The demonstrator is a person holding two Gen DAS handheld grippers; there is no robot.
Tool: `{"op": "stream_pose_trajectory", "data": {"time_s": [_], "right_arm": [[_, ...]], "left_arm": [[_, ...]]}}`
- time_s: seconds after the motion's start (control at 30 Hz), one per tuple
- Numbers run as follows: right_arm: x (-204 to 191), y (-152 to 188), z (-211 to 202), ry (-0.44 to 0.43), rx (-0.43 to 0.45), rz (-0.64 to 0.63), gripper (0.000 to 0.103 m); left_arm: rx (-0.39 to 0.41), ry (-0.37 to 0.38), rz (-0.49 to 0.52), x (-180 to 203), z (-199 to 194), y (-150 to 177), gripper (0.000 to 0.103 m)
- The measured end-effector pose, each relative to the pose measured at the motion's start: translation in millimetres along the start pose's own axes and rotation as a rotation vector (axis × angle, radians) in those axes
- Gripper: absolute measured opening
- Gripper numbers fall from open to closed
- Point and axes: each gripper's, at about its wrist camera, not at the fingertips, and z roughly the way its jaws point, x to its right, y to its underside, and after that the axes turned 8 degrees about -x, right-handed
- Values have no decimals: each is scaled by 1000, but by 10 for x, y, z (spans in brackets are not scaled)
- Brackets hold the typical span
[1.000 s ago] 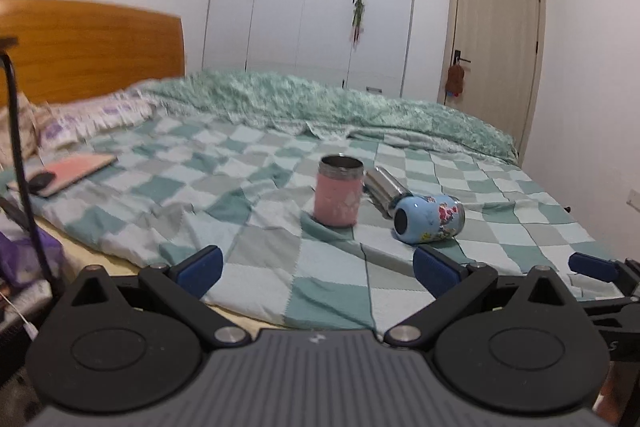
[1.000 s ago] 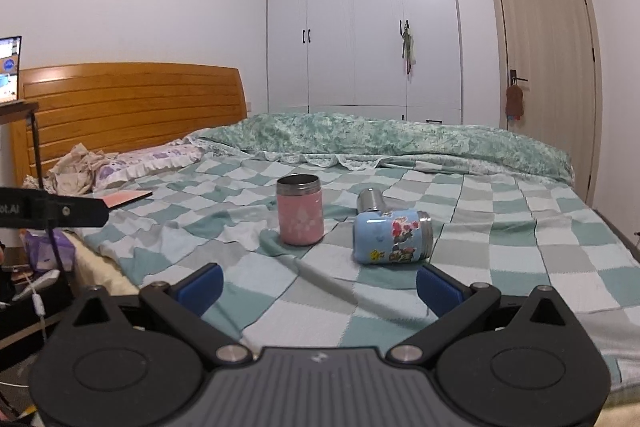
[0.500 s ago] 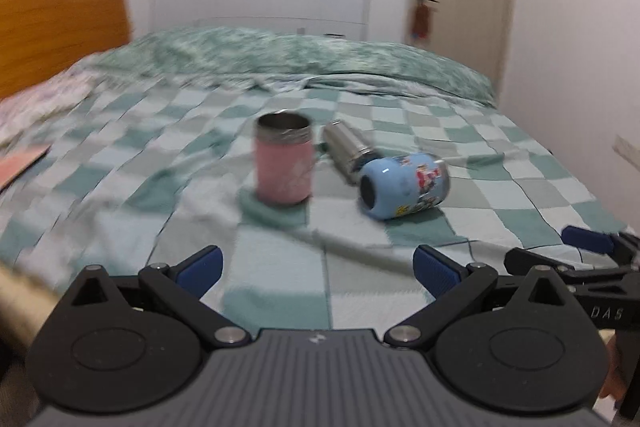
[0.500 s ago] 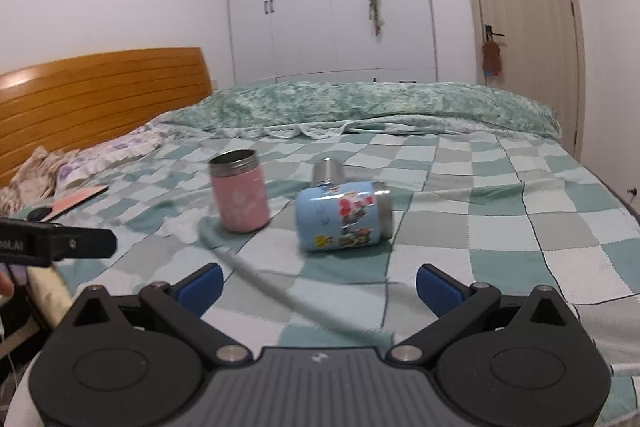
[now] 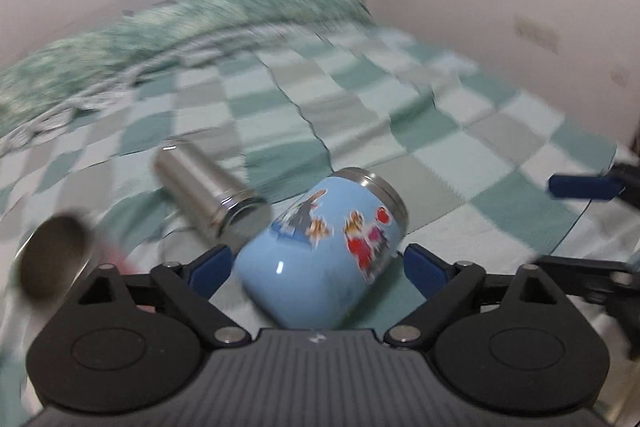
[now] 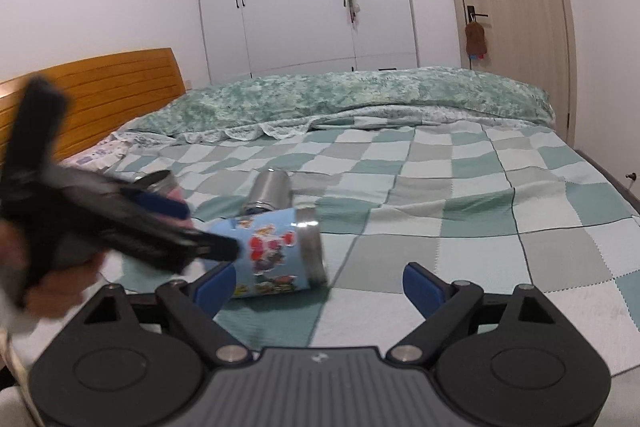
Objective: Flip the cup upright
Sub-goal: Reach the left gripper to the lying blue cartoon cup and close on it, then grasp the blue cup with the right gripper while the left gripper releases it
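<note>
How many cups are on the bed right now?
3. The blue cup lies on its side between the left hand-held gripper's open fingers. The steel cup lies just behind it. The pink cup stands at the far left, blurred, partly hidden.

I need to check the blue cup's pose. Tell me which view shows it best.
The left wrist view: the blue cup lies on its side, whole, between the open left gripper's fingers. In the right wrist view the left gripper partly covers the cup.
</note>
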Motion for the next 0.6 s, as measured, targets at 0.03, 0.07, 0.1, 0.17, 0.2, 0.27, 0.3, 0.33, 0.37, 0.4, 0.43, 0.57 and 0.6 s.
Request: {"op": "stream_pose_trajectory", "data": {"time_s": [0.03, 0.07, 0.1, 0.17, 0.2, 0.27, 0.3, 0.33, 0.37, 0.4, 0.43, 0.57, 0.6], "right_arm": [[24, -6, 54, 5, -10, 0, 90], [43, -12, 111, 8, -18, -2, 91], [51, -17, 155, 8, -24, -5, 91], [53, -38, 257, 11, -39, -14, 91], [44, -46, 283, 11, -41, -19, 91], [51, -80, 346, 31, -40, -25, 91], [46, -84, 351, 31, -41, -23, 91], [55, -100, 359, 31, -45, -15, 91], [73, -123, 367, 36, -43, -7, 91], [88, -144, 369, 45, -41, -3, 91], [95, -168, 367, 57, -40, 0, 92], [114, -266, 291, 70, -20, 11, 93], [117, -290, 275, 64, -13, 11, 94]], "left_arm": [[-22, 23, 55, 4, 138, -64, 93], [-31, 23, 84, 6, 242, -100, 91], [-54, 40, 108, -3, 332, -130, 95], [-66, 70, 166, -12, 461, -165, 95], [-77, 86, 177, -29, 501, -180, 95], [-100, 113, 180, -48, 588, -210, 93], [-117, 122, 183, -66, 635, -219, 93], [-132, 125, 190, -64, 677, -211, 93], [-157, 119, 201, -39, 761, -192, 91], [-170, 101, 211, -21, 820, -173, 88], [-161, 71, 230, 18, 844, -135, 87], [-95, 63, 159, -4, 748, -80, 86], [-80, 57, 148, -14, 707, -59, 86]]}}
